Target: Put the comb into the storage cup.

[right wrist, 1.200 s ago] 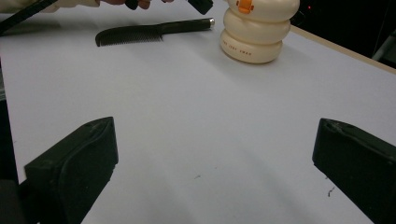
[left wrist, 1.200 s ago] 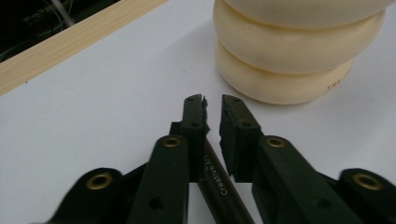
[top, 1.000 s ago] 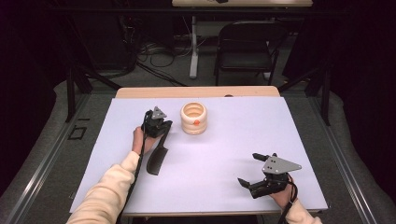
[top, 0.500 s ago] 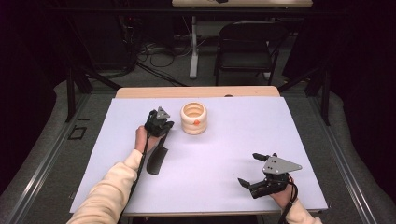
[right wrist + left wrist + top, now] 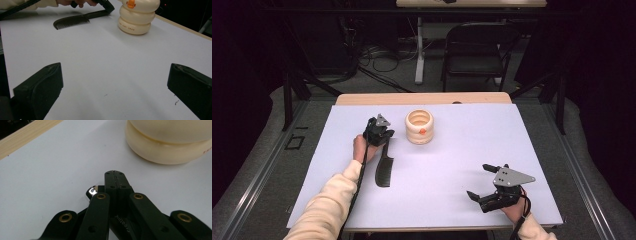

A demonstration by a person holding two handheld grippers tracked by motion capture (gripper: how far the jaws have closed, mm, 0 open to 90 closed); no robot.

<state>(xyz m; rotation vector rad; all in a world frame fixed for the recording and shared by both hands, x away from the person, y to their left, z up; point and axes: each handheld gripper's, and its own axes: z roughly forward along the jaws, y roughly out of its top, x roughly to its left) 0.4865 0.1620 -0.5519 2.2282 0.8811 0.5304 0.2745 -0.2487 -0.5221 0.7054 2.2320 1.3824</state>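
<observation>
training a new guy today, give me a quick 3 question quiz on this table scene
1. True or false: the left tool is shut on the black comb's handle.
2. Which stands wide open with nothing between its jaws: A) left tool B) right tool?
3. What sits just right of the left tool in the high view?

Key: 1 true; 2 B; 3 the cream ribbed holder with an orange mark.

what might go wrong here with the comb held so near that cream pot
The left gripper is shut on the very end of the black comb, so the long comb may pivot or slip out when lifted. The cream holder stands close beside the fingers; a swing could knock it. The right gripper sits open, far off.
</observation>
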